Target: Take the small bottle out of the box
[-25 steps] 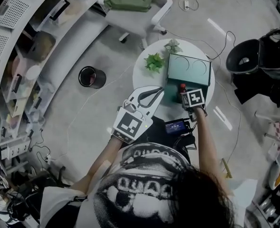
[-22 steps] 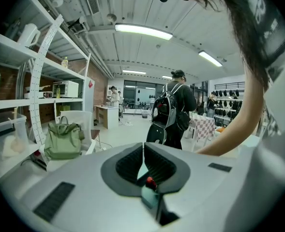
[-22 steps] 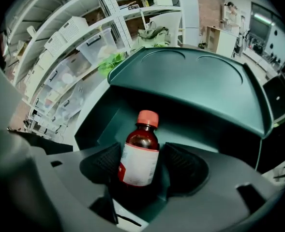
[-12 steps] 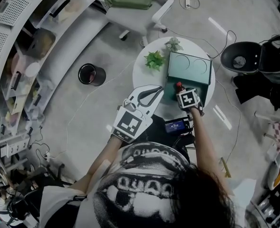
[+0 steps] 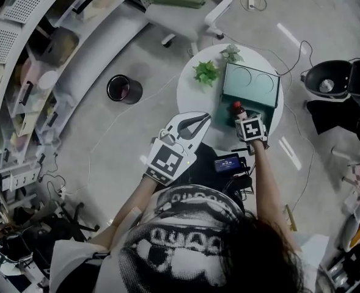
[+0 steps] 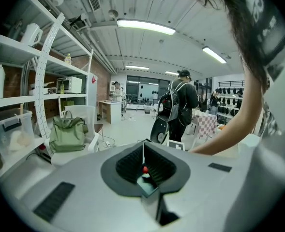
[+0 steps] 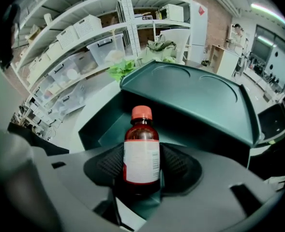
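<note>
1. The right gripper (image 7: 142, 170) is in at the box (image 7: 103, 124) now, jaws closing round the small bottle (image 7: 141, 153). The ribbed pads look to be right up against the label on both sides.
2. The bottle stands upright, red cap on top, inside the open base at the box's near end. The raised lid (image 7: 195, 93) is behind it. The box itself sits towards the right edge of the round table (image 5: 195, 99).
3. So the reach is made and the grasp is just going on. The gripper hides the bottle's foot, so I can't say whether it has left the floor of the box.
4. By my reading, nothing of the actual removal is done: the bottle is within the box walls, not clear of them.
5. The left gripper (image 6: 143, 151) hangs off the table's near-left edge, jaws together on nothing, well apart from the box.
6. What's left, as I judge it: firm up the hold, lift the bottle straight up past the rim without knocking the lid, and bring it away from the box.
</note>
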